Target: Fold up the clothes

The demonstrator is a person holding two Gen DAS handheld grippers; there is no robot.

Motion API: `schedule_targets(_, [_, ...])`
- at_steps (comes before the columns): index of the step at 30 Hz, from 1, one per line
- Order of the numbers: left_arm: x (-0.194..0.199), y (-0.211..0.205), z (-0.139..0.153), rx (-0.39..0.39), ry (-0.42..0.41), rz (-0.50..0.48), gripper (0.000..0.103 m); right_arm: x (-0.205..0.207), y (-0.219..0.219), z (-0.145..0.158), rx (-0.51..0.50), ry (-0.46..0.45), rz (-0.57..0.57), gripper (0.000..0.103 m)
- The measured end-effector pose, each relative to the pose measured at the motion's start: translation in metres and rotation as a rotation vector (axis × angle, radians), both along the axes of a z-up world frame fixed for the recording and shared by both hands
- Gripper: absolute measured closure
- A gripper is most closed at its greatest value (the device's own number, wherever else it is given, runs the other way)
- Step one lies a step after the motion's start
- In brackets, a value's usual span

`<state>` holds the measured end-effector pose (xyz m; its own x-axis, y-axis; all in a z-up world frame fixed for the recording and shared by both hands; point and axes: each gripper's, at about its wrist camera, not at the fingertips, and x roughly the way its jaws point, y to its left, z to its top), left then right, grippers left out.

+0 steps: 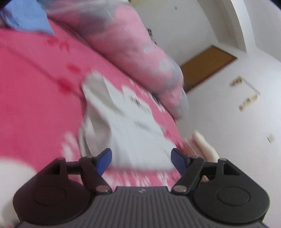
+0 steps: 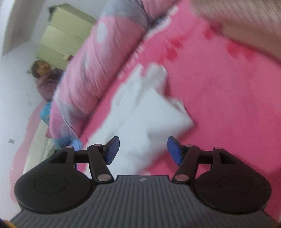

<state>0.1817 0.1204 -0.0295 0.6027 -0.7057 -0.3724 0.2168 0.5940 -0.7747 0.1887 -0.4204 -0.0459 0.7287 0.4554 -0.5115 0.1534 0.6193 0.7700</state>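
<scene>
Each view is taken from a wrist, angled down, close over the pink patterned bedsheet (image 1: 35, 87). The crumpled white cloth garment (image 1: 133, 133) (image 2: 140, 119) and rolled pink-grey quilt (image 1: 137, 52) (image 2: 91, 70) are shared by both views.

White garment (image 1: 133, 126), plain, greyish in the folds. Bedsheet (image 1: 35, 98) hot pink, darker red flower marks, white print near. Rolled quilt (image 1: 126, 40) far side: paler pink with grey and white patches. Blue cloth (image 1: 26, 15) far left. Gripper pads (image 2: 112, 149) blue, bodies black. Cabinet (image 2: 58, 35) pale yellow-green.
</scene>
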Motion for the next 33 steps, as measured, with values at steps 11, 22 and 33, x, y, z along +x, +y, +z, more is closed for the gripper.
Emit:
schedule_targets(11, [0.016,-0.044,-0.051,-0.040,0.082,0.112,0.032,0.019,0.006,-0.040,0.105,0.046,-0.097,0.044])
schedule_targets(22, [0.046,-0.036,-0.062,-0.133,0.104,0.278,0.096,0.071,0.012,-0.056,0.142,-0.011,-0.128,0.097])
schedule_targets(33, [-0.011,0.002,0.000,-0.112,0.000,0.209,0.096,0.001,0.037,-0.018,0.138,-0.082,-0.120,0.099])
